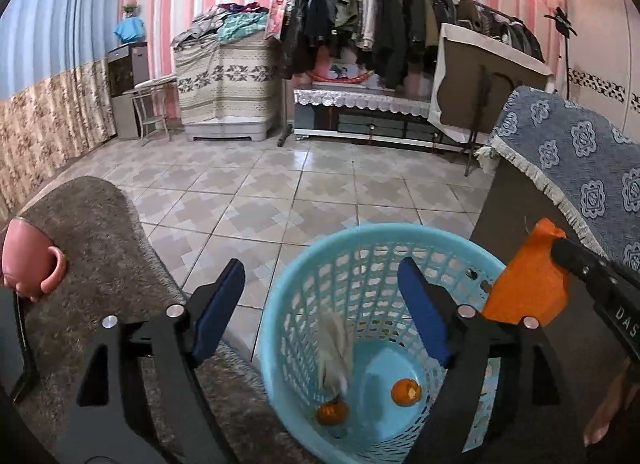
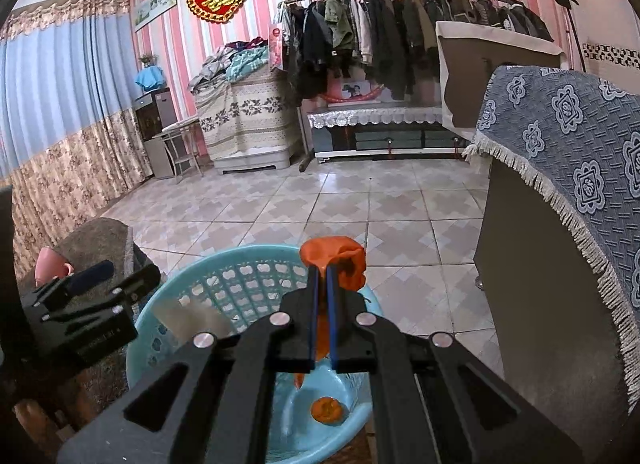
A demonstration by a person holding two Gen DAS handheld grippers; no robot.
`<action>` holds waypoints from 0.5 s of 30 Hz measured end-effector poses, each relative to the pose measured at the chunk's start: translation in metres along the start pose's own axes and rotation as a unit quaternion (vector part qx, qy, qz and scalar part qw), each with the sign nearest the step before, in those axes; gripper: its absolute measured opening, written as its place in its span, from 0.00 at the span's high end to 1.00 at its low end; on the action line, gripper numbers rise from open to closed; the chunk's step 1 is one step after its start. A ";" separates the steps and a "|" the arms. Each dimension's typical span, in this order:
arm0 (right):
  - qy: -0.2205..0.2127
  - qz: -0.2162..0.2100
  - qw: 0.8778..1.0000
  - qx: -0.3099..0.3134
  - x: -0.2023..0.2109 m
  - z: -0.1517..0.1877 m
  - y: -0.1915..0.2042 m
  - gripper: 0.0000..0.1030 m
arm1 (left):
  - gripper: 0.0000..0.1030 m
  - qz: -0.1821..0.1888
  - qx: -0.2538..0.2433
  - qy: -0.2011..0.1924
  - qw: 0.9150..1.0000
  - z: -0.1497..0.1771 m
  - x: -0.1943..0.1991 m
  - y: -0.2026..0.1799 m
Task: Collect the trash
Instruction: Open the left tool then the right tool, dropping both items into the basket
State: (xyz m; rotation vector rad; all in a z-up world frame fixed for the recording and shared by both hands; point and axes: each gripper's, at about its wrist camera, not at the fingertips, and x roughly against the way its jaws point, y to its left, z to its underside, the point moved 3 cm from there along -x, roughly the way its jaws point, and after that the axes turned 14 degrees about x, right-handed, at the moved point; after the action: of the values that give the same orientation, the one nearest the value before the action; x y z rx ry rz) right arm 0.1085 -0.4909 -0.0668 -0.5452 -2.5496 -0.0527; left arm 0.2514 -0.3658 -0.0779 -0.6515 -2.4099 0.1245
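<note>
Left gripper (image 1: 320, 304) is hanging spread and empty over the blue basket (image 1: 280, 328), while right gripper (image 2: 323, 276) is pinching orange peel (image 2: 334, 264) above the far rim, risking a floor drop.

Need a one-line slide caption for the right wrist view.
Right gripper pinches orange wrapper over the blue basket; orange peel lies inside.

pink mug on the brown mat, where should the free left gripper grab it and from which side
Probably the handle: the pink mug seems tipped over on the brown mat, handle sticking out toward the open left gripper. Come in from that side, jaws across the loop; its rounded body looks too wide and slippery.
</note>
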 end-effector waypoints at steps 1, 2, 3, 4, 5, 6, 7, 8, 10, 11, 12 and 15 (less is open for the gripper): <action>0.000 -0.001 1.000 0.001 0.000 0.000 0.001 0.96 | 0.22 -0.006 0.003 -0.002 1.000 -0.001 0.001 0.003; 0.001 -0.001 1.000 0.003 -0.001 0.000 0.003 0.96 | 0.20 -0.011 0.004 -0.004 1.000 -0.001 0.002 0.005; 0.001 -0.002 1.000 0.006 -0.001 0.000 0.005 0.96 | 0.17 -0.018 0.006 -0.009 1.000 -0.004 0.004 0.009; 0.002 -0.002 1.000 0.008 -0.002 -0.001 0.007 0.96 | 0.16 -0.022 0.007 -0.012 1.000 -0.005 0.007 0.011; 0.003 -0.002 1.000 0.010 -0.003 -0.001 0.010 0.96 | 0.14 -0.029 0.008 -0.017 0.999 -0.006 0.010 0.015; 0.003 -0.002 1.000 0.013 -0.004 -0.002 0.013 0.96 | 0.12 -0.036 0.009 -0.024 0.999 -0.007 0.013 0.020; 0.004 0.000 1.000 0.013 -0.006 -0.002 0.015 0.96 | 0.11 -0.046 0.012 -0.030 0.998 -0.009 0.017 0.026; 0.005 0.002 1.000 0.012 -0.009 -0.002 0.018 0.96 | 0.11 -0.052 0.013 -0.034 0.998 -0.011 0.020 0.030; 0.008 0.007 1.000 0.015 -0.014 -0.002 0.024 0.96 | 0.08 -0.066 0.023 -0.039 0.997 -0.013 0.025 0.042; 0.009 0.009 1.000 0.018 -0.015 -0.002 0.027 0.96 | 0.08 -0.072 0.031 -0.037 0.996 -0.014 0.026 0.049; 0.011 0.009 1.000 0.021 -0.018 -0.003 0.031 0.96 | 0.08 -0.073 0.036 -0.037 0.996 -0.015 0.027 0.053; 0.016 0.008 0.999 0.031 -0.025 -0.003 0.044 0.94 | 0.08 -0.081 0.054 -0.044 0.994 -0.021 0.030 0.067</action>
State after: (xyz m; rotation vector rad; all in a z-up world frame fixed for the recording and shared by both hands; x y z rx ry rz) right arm 0.1463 -0.4604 -0.0794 -0.5375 -2.5056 0.0233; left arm 0.2725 -0.2947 -0.0607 -0.4071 -2.5102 0.2196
